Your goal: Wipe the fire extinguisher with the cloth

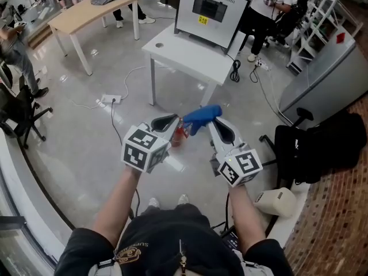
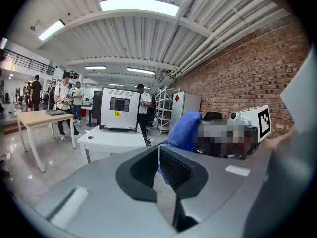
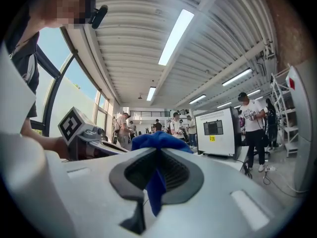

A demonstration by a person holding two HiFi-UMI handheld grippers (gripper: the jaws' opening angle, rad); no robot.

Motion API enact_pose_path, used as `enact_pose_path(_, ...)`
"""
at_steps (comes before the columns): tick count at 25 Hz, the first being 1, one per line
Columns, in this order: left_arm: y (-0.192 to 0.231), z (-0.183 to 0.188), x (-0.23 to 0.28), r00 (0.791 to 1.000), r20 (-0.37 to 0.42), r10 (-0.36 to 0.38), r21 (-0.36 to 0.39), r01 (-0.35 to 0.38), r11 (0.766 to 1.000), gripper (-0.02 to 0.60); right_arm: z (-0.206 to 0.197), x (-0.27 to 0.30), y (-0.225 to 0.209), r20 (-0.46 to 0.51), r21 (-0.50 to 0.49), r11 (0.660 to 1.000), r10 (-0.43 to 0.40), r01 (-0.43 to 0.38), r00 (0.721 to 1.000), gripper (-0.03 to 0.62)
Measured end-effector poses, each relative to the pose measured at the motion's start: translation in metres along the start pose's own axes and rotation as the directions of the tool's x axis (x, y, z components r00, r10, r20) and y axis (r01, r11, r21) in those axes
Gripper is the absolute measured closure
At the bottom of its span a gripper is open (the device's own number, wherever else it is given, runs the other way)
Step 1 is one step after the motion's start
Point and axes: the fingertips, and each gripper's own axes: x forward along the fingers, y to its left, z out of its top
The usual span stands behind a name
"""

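Observation:
A blue cloth (image 1: 202, 115) is pinched in my right gripper (image 1: 213, 125), which is shut on it. In the right gripper view the cloth (image 3: 158, 139) bunches over the jaws and a strip hangs down between them at the right gripper (image 3: 157, 155). My left gripper (image 1: 175, 122) is held up beside it, its jaws shut with nothing seen between them (image 2: 158, 151). From the left gripper view the cloth (image 2: 186, 129) shows just beyond the tips. A small red fire extinguisher (image 1: 180, 133) shows below and between the two grippers, partly hidden by the left one; whether anything touches it I cannot tell.
Ahead stands a white table (image 1: 172, 50) with a white machine (image 1: 210, 11) on it, cables trailing to a power strip (image 1: 110, 99). A wooden table (image 1: 86, 13) is at far left. To the right are a black bag (image 1: 313, 145) and a grey cabinet (image 1: 330, 76). People stand at the back.

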Motion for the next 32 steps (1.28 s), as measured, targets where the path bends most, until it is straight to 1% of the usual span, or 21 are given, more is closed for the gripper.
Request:
enact_pose_path(7, 0.003, 0.005, -0.039, 0.999, 0.034, -0.010, 0.043, 0.008, 0.999, 0.566, 0.014, -0.007, 0.042, 0.012, -0.047, 0.998, -0.028, 0.028, 1.000, 0.566)
enact_pose_path(13, -0.002, 0.003, -0.057, 0.998, 0.056, -0.032, 0.042, 0.030, 0.999, 0.566, 0.023, -0.013, 0.061, 0.022, -0.073, 0.996, -0.051, 0.053, 0.998, 0.566)
enact_pose_path(17, -0.006, 0.004, -0.064, 0.997, 0.063, -0.051, 0.036, 0.049, 0.998, 0.566, 0.027, -0.017, 0.067, 0.031, -0.079, 0.994, -0.067, 0.070, 0.997, 0.566)
enact_pose_path(25, -0.020, 0.006, -0.071, 0.994, 0.075, -0.080, 0.054, 0.076, 0.996, 0.566, 0.032, -0.028, 0.073, 0.043, -0.088, 0.992, -0.086, 0.090, 0.995, 0.566)
enact_pose_path(32, -0.024, 0.007, -0.078, 0.994, 0.079, -0.069, 0.078, 0.063, 0.995, 0.566, 0.035, -0.036, 0.077, 0.049, -0.091, 0.992, -0.087, 0.091, 0.995, 0.566)
